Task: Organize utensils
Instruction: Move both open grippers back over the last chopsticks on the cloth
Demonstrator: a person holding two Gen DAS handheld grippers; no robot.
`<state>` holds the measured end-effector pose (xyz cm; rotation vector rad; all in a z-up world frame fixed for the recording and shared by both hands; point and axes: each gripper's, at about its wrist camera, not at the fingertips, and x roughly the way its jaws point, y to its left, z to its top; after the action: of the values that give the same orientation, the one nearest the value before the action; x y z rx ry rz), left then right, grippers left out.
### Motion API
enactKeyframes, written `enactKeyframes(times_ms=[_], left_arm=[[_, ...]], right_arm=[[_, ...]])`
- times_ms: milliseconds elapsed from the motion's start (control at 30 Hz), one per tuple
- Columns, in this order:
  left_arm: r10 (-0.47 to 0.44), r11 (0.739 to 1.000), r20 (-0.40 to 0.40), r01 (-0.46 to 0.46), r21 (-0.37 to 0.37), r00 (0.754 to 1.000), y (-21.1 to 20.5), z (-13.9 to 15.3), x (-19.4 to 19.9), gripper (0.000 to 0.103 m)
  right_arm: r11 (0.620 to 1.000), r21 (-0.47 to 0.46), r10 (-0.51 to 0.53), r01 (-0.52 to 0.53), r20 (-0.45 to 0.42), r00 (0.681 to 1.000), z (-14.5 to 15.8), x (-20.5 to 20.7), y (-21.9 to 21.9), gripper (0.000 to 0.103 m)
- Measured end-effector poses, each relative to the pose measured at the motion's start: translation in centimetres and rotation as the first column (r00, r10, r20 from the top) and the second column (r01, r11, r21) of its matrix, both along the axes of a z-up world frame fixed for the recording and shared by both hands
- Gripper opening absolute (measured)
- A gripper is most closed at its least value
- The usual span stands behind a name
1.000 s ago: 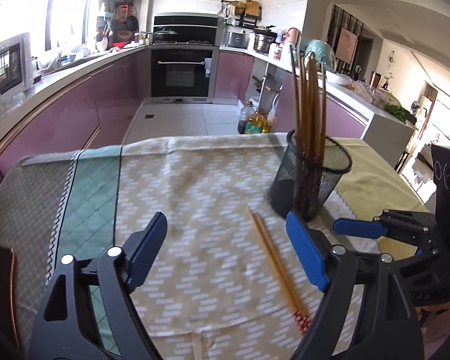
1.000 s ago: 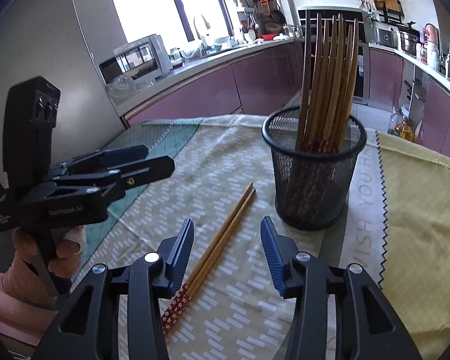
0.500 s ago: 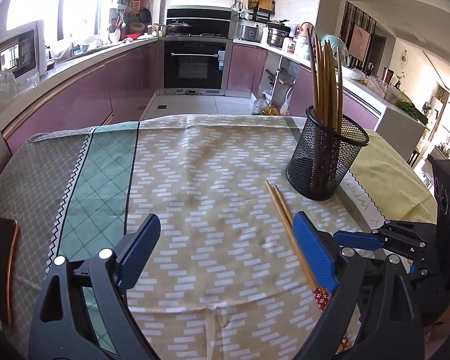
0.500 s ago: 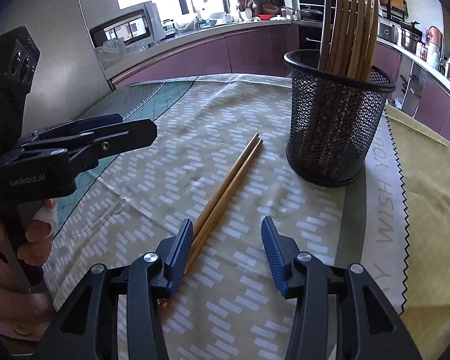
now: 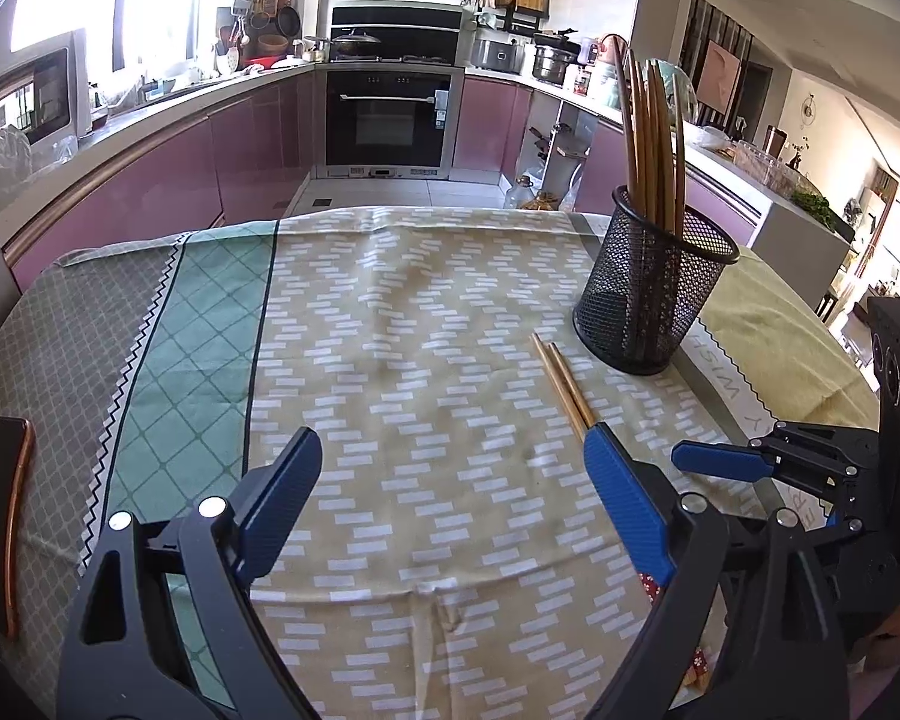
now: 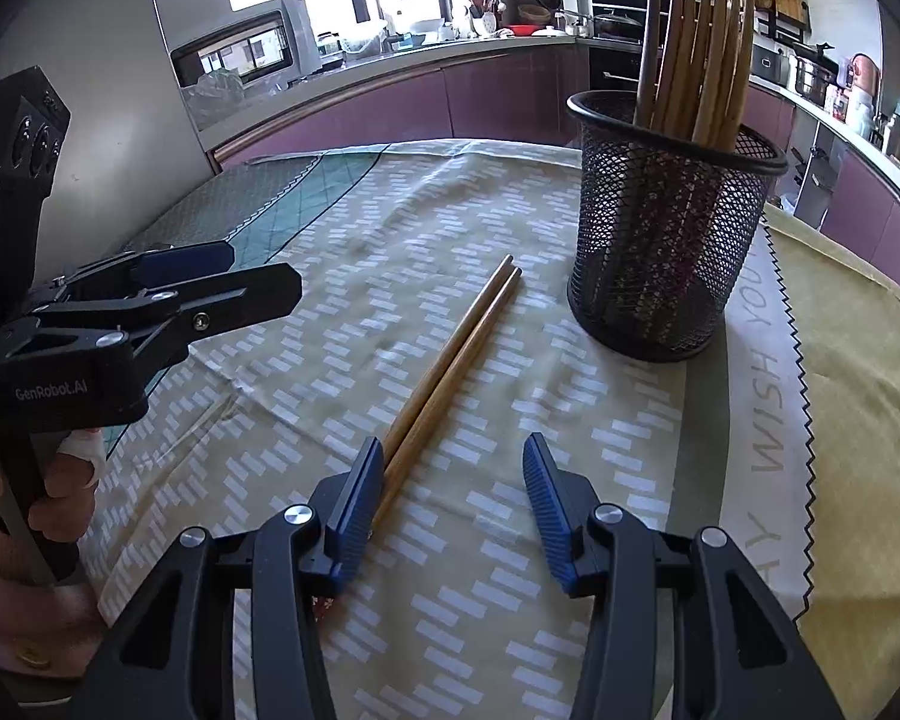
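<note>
A pair of wooden chopsticks [image 6: 459, 354] lies flat on the patterned tablecloth, also in the left wrist view [image 5: 561, 381]. A black mesh holder [image 6: 660, 252] with several chopsticks upright in it stands just beyond them, also in the left wrist view [image 5: 648, 294]. My right gripper [image 6: 453, 465] is open and low over the near end of the pair, its left finger [image 6: 357, 504] beside them. My left gripper [image 5: 453, 474] is open and empty, left of the pair. The pair's red-patterned ends are partly hidden behind the fingers.
The tablecloth [image 5: 390, 330] covers the table, with a green band [image 5: 192, 348] at the left and a yellow cloth [image 6: 858, 348] at the right. A dark phone-like object [image 5: 0, 510] lies at the left edge. Kitchen counters and an oven [image 5: 390, 114] stand beyond.
Both grippers have drawn back toward the near table edge and dropped lower. My right gripper now sits over the near end of the lying chopsticks. Both stayed open.
</note>
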<state>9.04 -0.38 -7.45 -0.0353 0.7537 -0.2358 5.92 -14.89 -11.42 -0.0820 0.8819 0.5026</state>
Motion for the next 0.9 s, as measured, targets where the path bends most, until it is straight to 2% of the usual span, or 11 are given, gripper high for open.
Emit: enactKeyframes(times_ms=[200, 267, 633, 700, 900], left_arm=[[-0.003, 1.000, -0.005, 0.003, 0.002, 1.000, -0.1, -0.1, 0.0, 0.087], [-0.005, 1.000, -0.009, 0.005, 0.002, 1.000, -0.1, -0.3, 0.0, 0.087], [-0.011, 1.000, -0.024, 0.011, 0.000, 1.000, -0.2, -0.7, 0.1, 0.083], [-0.017, 1.000, -0.028, 0.017, 0.000, 0.999, -0.3, -0.8, 0.1, 0.082], [-0.067, 0.998, -0.039, 0.068, 0.003, 0.997, -1.2, -0.9, 0.1, 0.076]], right_arm=[[1.000, 0.003, -0.011, 0.012, -0.008, 1.000, 0.0, 0.4, -0.2, 0.046], [1.000, -0.003, -0.014, 0.014, -0.008, 1.000, 0.0, 0.4, -0.3, 0.050], [0.999, -0.029, -0.024, 0.023, -0.013, 1.000, -0.1, 0.9, 0.0, 0.050], [0.999, -0.033, -0.029, 0.029, -0.016, 0.999, -0.2, 0.9, -0.3, 0.045], [0.999, -0.006, -0.035, 0.034, -0.035, 0.999, -0.2, 1.0, -1.2, 0.040]])
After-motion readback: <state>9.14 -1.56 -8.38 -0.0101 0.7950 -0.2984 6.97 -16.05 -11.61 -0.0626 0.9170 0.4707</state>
